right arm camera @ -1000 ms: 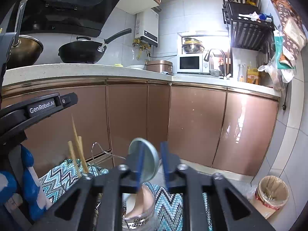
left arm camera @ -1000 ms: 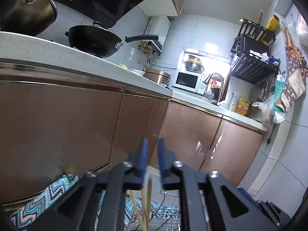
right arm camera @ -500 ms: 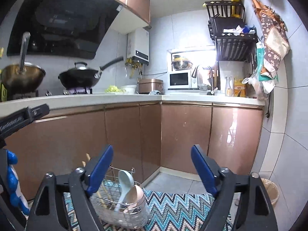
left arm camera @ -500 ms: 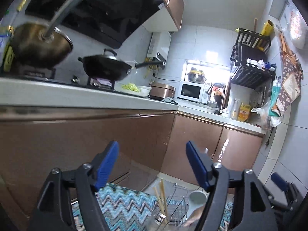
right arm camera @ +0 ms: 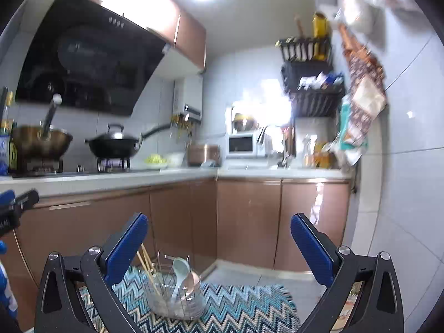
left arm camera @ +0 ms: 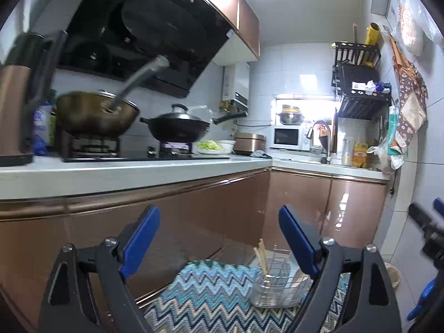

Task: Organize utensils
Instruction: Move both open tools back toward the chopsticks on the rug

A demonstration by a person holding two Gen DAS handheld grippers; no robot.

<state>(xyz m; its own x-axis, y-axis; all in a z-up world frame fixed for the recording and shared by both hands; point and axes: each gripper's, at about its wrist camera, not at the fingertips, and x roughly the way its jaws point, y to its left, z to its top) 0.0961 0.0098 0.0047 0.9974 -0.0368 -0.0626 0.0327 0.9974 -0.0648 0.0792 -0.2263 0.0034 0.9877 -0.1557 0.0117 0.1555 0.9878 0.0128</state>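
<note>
Both the left gripper point(left arm camera: 219, 238) and right gripper point(right arm camera: 219, 244) hang with fingers spread wide, holding nothing. Below them, the wire holder point(right arm camera: 174, 297) on the zigzag mat point(right arm camera: 236, 308) already contains chopsticks point(right arm camera: 147, 263) and spoons point(right arm camera: 180, 272); the sorting looks about finished.

glossy cabinets point(right arm camera: 247, 222), woven rug point(right arm camera: 236, 302)

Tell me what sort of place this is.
A home kitchen, most likely. A black wok sits on a gas stove under a range hood, a microwave stands on the counter by the faucet, and brown cabinets run beneath.
</note>
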